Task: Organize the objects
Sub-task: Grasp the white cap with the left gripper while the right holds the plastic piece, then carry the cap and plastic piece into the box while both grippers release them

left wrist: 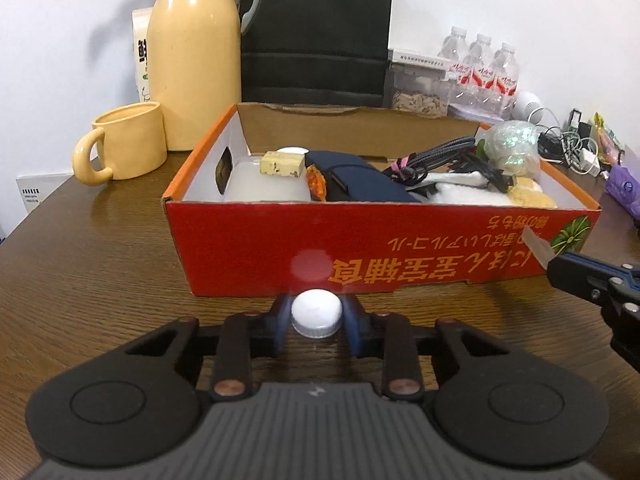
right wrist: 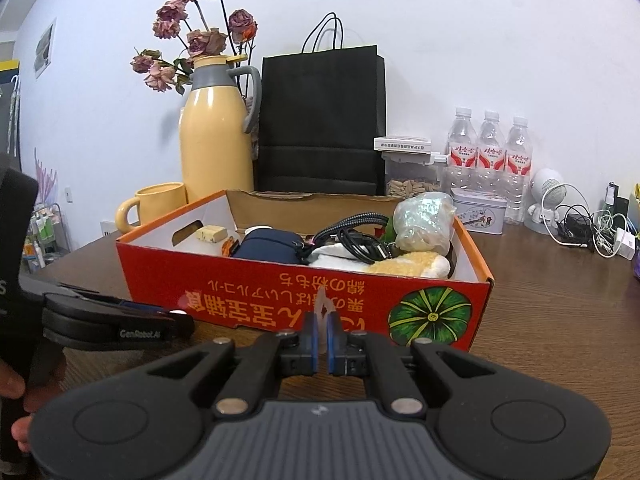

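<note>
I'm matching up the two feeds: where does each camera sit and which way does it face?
Left wrist: on the left hand-held gripper, looking along its fingers at a white bottle cap between them and the red box; the right hand-held gripper's tip shows at right.
Right wrist: on the right hand-held gripper, facing the box; left gripper and fingers at left.
Shared: box, yellow thermos, mug.

This looks like a room in a home or a small office. Past the fingers stands a brown wooden table point(right wrist: 560, 320) against a white wall point(right wrist: 460, 40). On it are a yellow jug point(right wrist: 216, 136), a yellow mug point(right wrist: 160, 200), dried roses point(right wrist: 200, 36), water bottles point(right wrist: 490, 152), a black paper bag point(right wrist: 320, 120) and tangled chargers point(right wrist: 592, 232).
</note>
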